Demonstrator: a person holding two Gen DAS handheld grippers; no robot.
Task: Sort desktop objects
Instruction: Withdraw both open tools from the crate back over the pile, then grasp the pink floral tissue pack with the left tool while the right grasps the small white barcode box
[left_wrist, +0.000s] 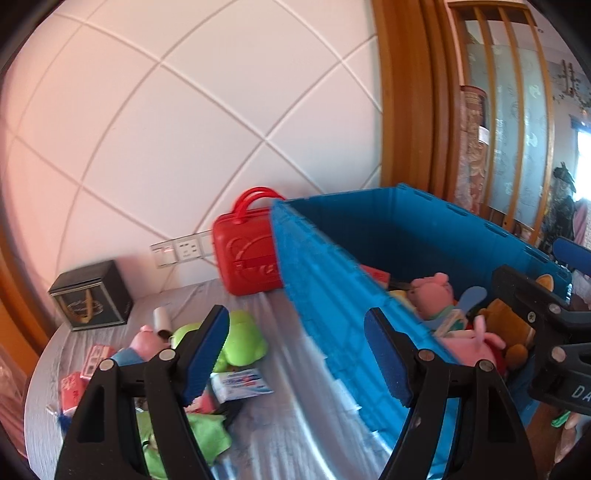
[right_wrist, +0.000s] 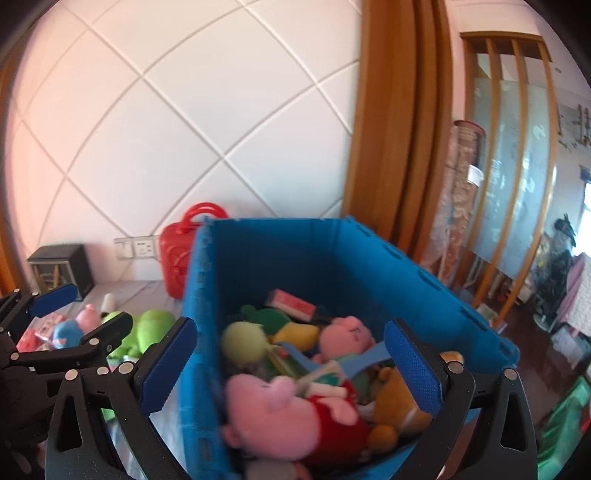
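A blue crate (left_wrist: 325, 295) (right_wrist: 332, 251) stands on the grey table and holds several plush toys: a pink pig (right_wrist: 273, 402), a brown bear (right_wrist: 399, 402), another pink pig (right_wrist: 347, 332). My left gripper (left_wrist: 295, 354) is open and empty above the crate's left wall. My right gripper (right_wrist: 291, 365) is open and empty, held over the crate's near end. Loose on the table left of the crate lie a green plush (left_wrist: 243, 339), a pink-and-blue plush (left_wrist: 140, 347), a tissue pack (left_wrist: 240, 384) and a green cloth (left_wrist: 207, 432).
A red case (left_wrist: 247, 254) stands against the tiled wall behind the crate. A dark box (left_wrist: 92, 295) sits at the table's far left. Small red packets (left_wrist: 74, 387) lie near the table's left edge. A wooden door frame (right_wrist: 399, 147) rises at right.
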